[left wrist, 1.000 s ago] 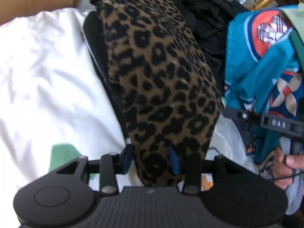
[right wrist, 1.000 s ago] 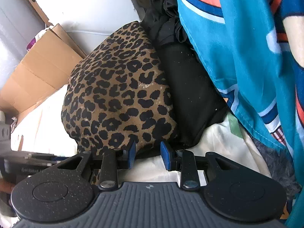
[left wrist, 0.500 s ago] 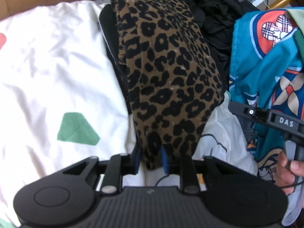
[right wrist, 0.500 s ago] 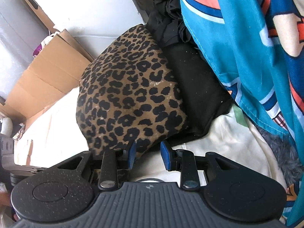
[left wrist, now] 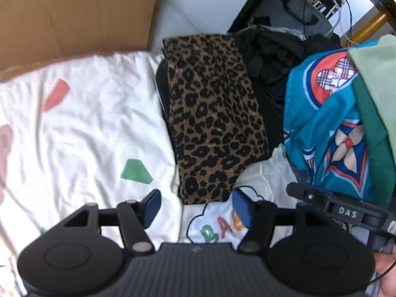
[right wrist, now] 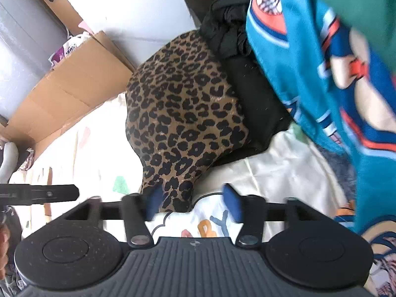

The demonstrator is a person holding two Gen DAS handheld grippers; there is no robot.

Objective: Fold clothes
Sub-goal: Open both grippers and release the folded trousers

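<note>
A folded leopard-print garment [left wrist: 215, 116] lies on top of a black garment [left wrist: 269, 57] on the white patterned sheet [left wrist: 81, 128]. My left gripper [left wrist: 196, 209] is open and empty, just short of the leopard garment's near end. In the right wrist view the leopard garment [right wrist: 183, 113] lies ahead, with the black garment [right wrist: 257, 109] under its right side. My right gripper [right wrist: 193, 204] is open and empty, its left finger at the garment's near tip. The right gripper's body [left wrist: 346, 212] shows at the right of the left wrist view.
A teal patterned cloth [left wrist: 329, 128] hangs in a heap at the right, also large in the right wrist view [right wrist: 321, 74]. A flattened cardboard box [left wrist: 74, 17] lies beyond the sheet. A dark case [left wrist: 292, 7] and cables stand at the back.
Both grippers have opened and pulled back from the leopard garment, letting go of its near end. It now lies flat on the pile.
</note>
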